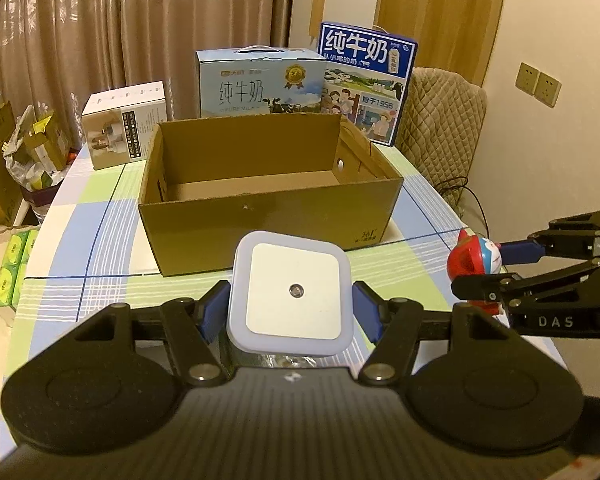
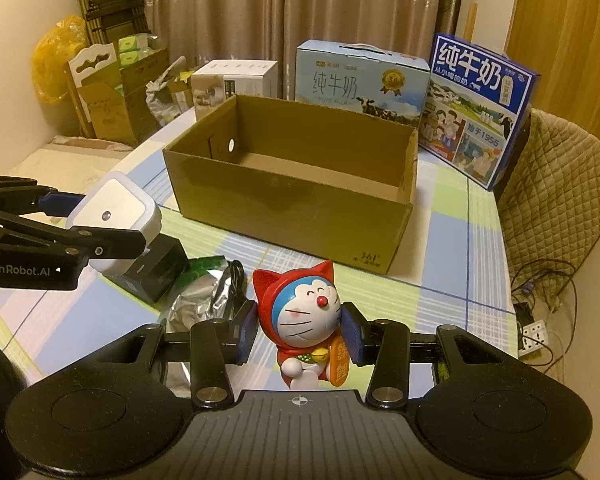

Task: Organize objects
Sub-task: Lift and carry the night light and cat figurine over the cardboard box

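My left gripper (image 1: 288, 304) is shut on a white square night light (image 1: 290, 294), held above the checked tablecloth in front of the open cardboard box (image 1: 268, 216). The same night light (image 2: 114, 210) and left gripper (image 2: 82, 220) show at the left of the right wrist view. My right gripper (image 2: 300, 330) is shut on a Doraemon figurine (image 2: 306, 320) in a red hood, lifted off the table. In the left wrist view that figurine (image 1: 474, 260) sits between the right gripper's fingers (image 1: 484, 286) at the right edge. The box (image 2: 292, 184) has nothing inside.
Two milk cartons (image 1: 260, 84) (image 1: 364, 80) and a white product box (image 1: 124, 124) stand behind the cardboard box. On the table near me lie a black block (image 2: 160, 268), a foil bag (image 2: 196, 304) and a black cable (image 2: 234, 280). A quilted chair (image 2: 560, 184) is at the right.
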